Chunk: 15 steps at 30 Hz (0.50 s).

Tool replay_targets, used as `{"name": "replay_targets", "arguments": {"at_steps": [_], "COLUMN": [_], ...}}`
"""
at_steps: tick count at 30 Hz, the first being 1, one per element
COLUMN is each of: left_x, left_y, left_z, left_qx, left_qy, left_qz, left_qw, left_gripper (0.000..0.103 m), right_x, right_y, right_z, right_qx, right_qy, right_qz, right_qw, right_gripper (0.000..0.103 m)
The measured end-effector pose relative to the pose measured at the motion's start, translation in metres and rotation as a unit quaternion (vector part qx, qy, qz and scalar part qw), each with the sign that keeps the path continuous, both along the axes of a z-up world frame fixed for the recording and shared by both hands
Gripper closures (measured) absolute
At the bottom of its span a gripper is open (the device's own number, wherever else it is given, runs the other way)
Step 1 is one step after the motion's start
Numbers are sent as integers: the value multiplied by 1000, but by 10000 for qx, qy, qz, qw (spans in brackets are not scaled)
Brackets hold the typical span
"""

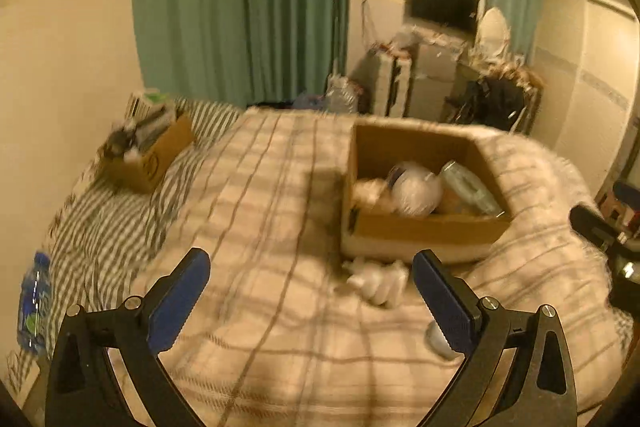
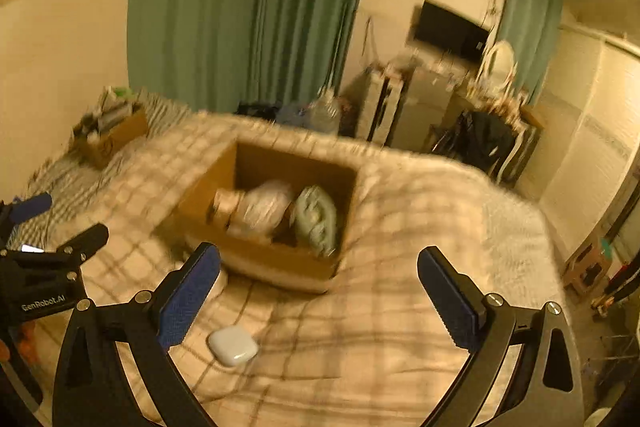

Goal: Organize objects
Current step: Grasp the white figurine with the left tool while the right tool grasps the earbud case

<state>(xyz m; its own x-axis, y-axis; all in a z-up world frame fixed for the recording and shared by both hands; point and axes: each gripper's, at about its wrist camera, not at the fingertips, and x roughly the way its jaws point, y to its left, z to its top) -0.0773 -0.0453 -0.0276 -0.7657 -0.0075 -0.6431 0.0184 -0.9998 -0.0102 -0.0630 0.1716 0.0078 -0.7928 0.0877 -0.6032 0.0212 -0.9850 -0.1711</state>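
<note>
An open cardboard box (image 1: 424, 227) sits on the checked blanket and holds a white plastic-wrapped bundle (image 1: 416, 189) and a pale green packet (image 1: 470, 187); it also shows in the right wrist view (image 2: 280, 263). A white crumpled item (image 1: 378, 283) lies in front of the box. A small white case (image 2: 232, 345) lies on the blanket, seen partly in the left wrist view (image 1: 438, 341). My left gripper (image 1: 310, 297) is open and empty above the blanket. My right gripper (image 2: 318, 297) is open and empty, just above the case.
A second cardboard box (image 1: 148, 157) full of items stands on the striped sheet at far left. A blue water bottle (image 1: 34, 303) lies at the bed's left edge. Green curtains, a dresser, a TV and clutter stand beyond the bed.
</note>
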Motion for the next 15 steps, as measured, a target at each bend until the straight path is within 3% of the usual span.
{"name": "replay_targets", "arguments": {"at_steps": [5,7,13,15], "left_x": [2,0,-14,-17], "left_y": [-2,-1,-6,-11], "left_z": [-23,-33,-52,-58], "left_qx": [-189,-254,-169,-40], "left_qy": [112,3,-492,-643], "left_qz": [234,202,171,177], "left_qw": [9995,9995,9985,9978], "left_gripper": [0,0,0,0], "right_x": [-33,-41,-48,-48], "right_y": [-11,-15,-26,-31], "right_z": [-80,-114,-151,-163], "right_qx": [-282,-443,-636,-613], "right_qy": [-732,-1330,-2108,-2343], "right_qz": [121,219,490,588], "right_qw": [9968,9899,9742,9685], "right_gripper": [5,13,19,26]}}
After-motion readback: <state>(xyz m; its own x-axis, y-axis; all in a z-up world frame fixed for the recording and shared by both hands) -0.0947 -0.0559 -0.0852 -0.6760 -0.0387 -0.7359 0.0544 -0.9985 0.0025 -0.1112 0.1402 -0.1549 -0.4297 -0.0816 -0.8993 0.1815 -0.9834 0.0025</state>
